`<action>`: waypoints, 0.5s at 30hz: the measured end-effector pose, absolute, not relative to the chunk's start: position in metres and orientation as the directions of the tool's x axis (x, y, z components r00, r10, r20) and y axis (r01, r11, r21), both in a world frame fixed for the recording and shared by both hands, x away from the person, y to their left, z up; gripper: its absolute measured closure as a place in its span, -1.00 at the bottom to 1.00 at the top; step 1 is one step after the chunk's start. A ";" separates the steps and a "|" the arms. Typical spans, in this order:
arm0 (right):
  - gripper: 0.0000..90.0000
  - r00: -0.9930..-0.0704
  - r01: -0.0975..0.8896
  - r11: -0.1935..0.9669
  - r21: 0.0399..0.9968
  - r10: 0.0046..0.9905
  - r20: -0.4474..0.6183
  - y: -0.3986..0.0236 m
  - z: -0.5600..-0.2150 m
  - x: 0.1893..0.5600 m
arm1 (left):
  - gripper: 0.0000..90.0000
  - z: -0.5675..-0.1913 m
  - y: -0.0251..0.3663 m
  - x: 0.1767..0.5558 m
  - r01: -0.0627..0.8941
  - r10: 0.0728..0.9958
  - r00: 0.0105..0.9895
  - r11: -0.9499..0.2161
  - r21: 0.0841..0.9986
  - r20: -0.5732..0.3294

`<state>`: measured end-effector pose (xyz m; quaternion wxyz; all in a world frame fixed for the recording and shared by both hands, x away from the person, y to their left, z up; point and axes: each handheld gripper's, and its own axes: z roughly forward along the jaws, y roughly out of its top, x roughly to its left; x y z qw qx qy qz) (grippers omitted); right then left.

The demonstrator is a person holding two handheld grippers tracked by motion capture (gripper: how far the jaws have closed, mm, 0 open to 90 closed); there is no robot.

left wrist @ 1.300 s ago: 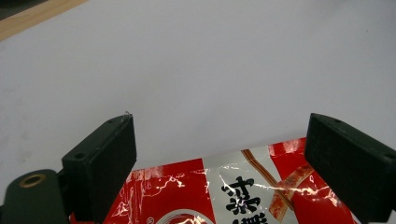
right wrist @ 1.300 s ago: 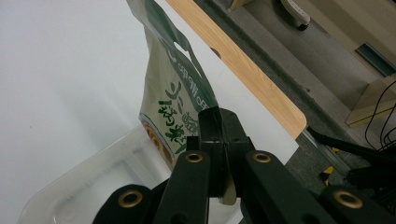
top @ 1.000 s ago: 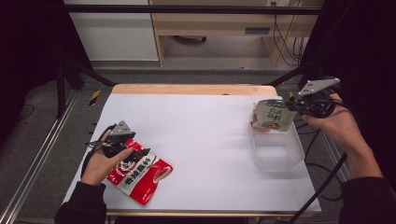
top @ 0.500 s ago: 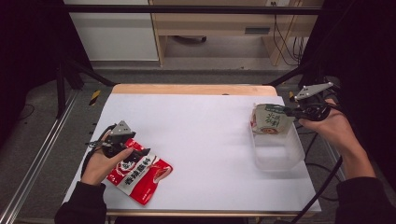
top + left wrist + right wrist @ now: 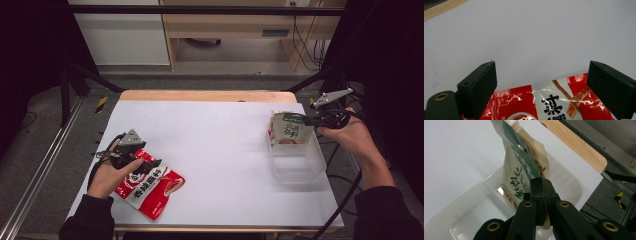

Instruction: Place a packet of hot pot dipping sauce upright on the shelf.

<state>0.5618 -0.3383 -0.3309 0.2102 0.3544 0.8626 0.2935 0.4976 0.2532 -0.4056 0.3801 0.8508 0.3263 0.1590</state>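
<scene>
The green snack pouch (image 5: 289, 131), pinched shut-jawed by the right gripper (image 5: 316, 120), was held over the clear bin (image 5: 300, 172), release judged next; the left gripper (image 5: 541, 85) gaped wide over the red pouch (image 5: 150, 186).

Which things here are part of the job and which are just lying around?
In the job: green pouch, pinched in the right gripper; clear bin under it; red pouch, under the open left gripper.

Lying about: cables on the floor beyond the table; wooden bench.
</scene>
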 end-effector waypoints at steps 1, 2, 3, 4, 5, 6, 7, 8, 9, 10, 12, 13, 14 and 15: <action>1.00 -0.656 0.491 0.574 0.655 0.739 -0.155 -0.340 -0.332 0.563 | -0.79 -0.405 0.254 0.498 0.432 0.675 0.737 -0.499 0.751 0.024; 1.00 -0.645 0.497 0.565 0.659 0.749 -0.155 -0.340 -0.333 0.564 | -0.79 -0.405 0.254 0.498 0.432 0.676 0.737 -0.498 0.752 0.024; 0.99 -0.642 0.497 0.565 0.659 0.750 -0.159 -0.342 -0.334 0.565 | -0.79 -0.405 0.254 0.498 0.432 0.676 0.736 -0.498 0.752 0.025; 0.99 -0.634 0.502 0.557 0.662 0.757 -0.157 -0.343 -0.336 0.566 | -0.79 -0.405 0.254 0.498 0.432 0.676 0.737 -0.499 0.751 0.025; 0.98 -0.626 0.505 0.546 0.668 0.765 -0.153 -0.344 -0.338 0.567 | -0.79 -0.405 0.254 0.498 0.432 0.675 0.738 -0.501 0.750 0.025; 0.98 -0.622 0.504 0.543 0.672 0.768 -0.154 -0.345 -0.339 0.568 | -0.79 -0.405 0.254 0.498 0.434 0.676 0.737 -0.499 0.750 0.023; 0.97 -0.620 0.503 0.541 0.674 0.769 -0.156 -0.345 -0.340 0.568 | -0.79 -0.405 0.254 0.498 0.434 0.676 0.737 -0.499 0.750 0.024; 0.97 -0.615 0.501 0.538 0.678 0.772 -0.158 -0.345 -0.341 0.569 | -0.79 -0.405 0.254 0.498 0.434 0.676 0.737 -0.499 0.750 0.024; 0.96 -0.609 0.509 0.530 0.678 0.779 -0.152 -0.346 -0.341 0.569 | -0.79 -0.405 0.254 0.498 0.432 0.675 0.737 -0.500 0.750 0.025; 0.95 -0.606 0.509 0.526 0.681 0.781 -0.150 -0.346 -0.341 0.569 | -0.79 -0.405 0.254 0.497 0.432 0.675 0.737 -0.500 0.751 0.025; 0.91 -0.602 0.511 0.523 0.682 0.784 -0.150 -0.346 -0.342 0.570 | -0.79 -0.405 0.254 0.497 0.432 0.675 0.737 -0.500 0.751 0.026; 0.90 -0.599 0.511 0.523 0.683 0.786 -0.153 -0.346 -0.342 0.570 | -0.79 -0.405 0.254 0.497 0.432 0.677 0.736 -0.498 0.752 0.025; 0.88 -0.597 0.511 0.521 0.684 0.787 -0.154 -0.346 -0.342 0.569 | -0.79 -0.405 0.255 0.498 0.434 0.678 0.735 -0.497 0.752 0.024; 0.85 -0.598 0.509 0.519 0.687 0.787 -0.152 -0.346 -0.342 0.569 | -0.79 -0.405 0.255 0.498 0.434 0.679 0.734 -0.496 0.752 0.024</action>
